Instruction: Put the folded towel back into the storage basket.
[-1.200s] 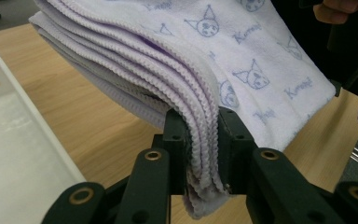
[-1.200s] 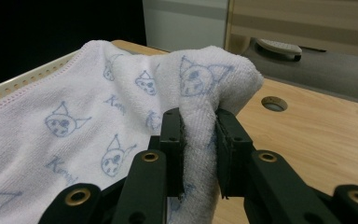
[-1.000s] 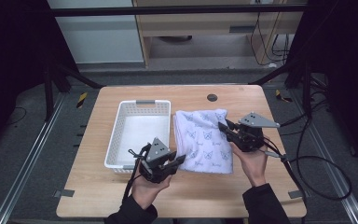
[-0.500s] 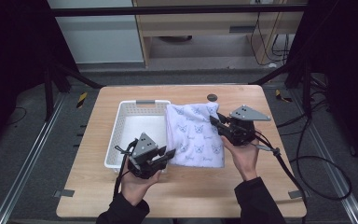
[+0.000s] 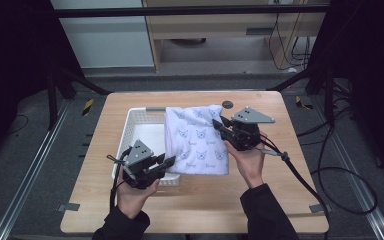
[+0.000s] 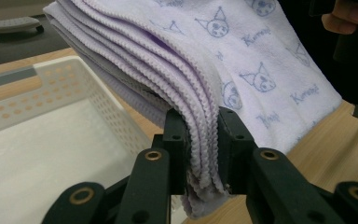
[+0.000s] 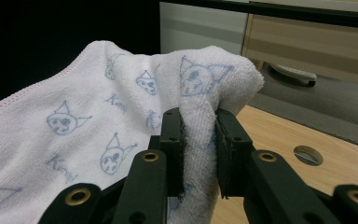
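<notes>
A folded pale lilac towel (image 5: 196, 140) printed with blue cat faces hangs between both grippers, partly over the white basket (image 5: 139, 131). My left gripper (image 5: 169, 161) is shut on the towel's near left corner; in the left gripper view the stacked hemmed layers of the towel (image 6: 242, 70) are pinched between the jaws of the left gripper (image 6: 204, 140). My right gripper (image 5: 219, 123) is shut on the far right corner. In the right gripper view a bunched fold of the towel (image 7: 121, 112) is clamped in the right gripper (image 7: 200, 142).
The basket (image 6: 51, 154) is empty, its perforated wall just below the towel's edge. A round cable hole (image 5: 227, 104) lies in the wooden tabletop (image 5: 280, 190) behind the towel. Cables (image 5: 300, 175) trail off the right side. A cabinet (image 5: 220, 30) stands beyond the table.
Both hands have carried the towel leftward and a little upward. It lay on the table right of the basket; now its left part overhangs the basket.
</notes>
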`<state>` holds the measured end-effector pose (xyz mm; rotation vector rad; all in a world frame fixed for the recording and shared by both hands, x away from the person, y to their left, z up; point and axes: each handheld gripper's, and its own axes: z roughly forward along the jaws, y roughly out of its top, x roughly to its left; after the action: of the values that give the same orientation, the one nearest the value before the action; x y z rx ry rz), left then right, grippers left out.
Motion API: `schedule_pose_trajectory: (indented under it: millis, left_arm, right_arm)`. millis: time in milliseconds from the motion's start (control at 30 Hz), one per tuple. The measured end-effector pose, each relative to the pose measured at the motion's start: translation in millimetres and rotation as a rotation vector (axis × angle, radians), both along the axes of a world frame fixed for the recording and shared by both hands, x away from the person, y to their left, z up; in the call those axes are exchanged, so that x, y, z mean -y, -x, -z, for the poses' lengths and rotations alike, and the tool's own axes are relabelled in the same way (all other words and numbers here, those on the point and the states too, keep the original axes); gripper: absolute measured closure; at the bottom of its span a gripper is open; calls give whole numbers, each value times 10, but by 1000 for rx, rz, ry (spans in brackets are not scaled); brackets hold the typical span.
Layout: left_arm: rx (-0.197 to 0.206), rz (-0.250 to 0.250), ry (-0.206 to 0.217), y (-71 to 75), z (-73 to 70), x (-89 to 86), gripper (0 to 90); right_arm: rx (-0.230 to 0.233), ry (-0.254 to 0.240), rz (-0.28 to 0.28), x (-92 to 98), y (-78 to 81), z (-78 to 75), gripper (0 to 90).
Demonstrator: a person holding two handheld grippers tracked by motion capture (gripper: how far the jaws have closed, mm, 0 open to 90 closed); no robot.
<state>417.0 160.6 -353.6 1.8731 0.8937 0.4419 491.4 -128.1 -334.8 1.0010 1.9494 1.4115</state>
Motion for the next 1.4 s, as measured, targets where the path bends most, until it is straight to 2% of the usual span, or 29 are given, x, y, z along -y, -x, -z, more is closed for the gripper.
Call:
schedule_pose_trajectory:
  millis: [433,767,1133,1400]
  left_arm:
    - [-4,-54,20,4,-12,-301,745]
    - [-6,-93,29,-3,4,-522,745]
    - [-12,-138,15,-34,60,-651,745]
    - [-25,-160,11,-78,85,-741,745]
  right_arm:
    - [11,-1,-29,-320,-81,-32,751]
    - [20,20,-45,-576,-139,-61,751]
    - [25,35,-58,-807,-220,-43,751]
    - [11,38,-66,-925,-307,0,751]
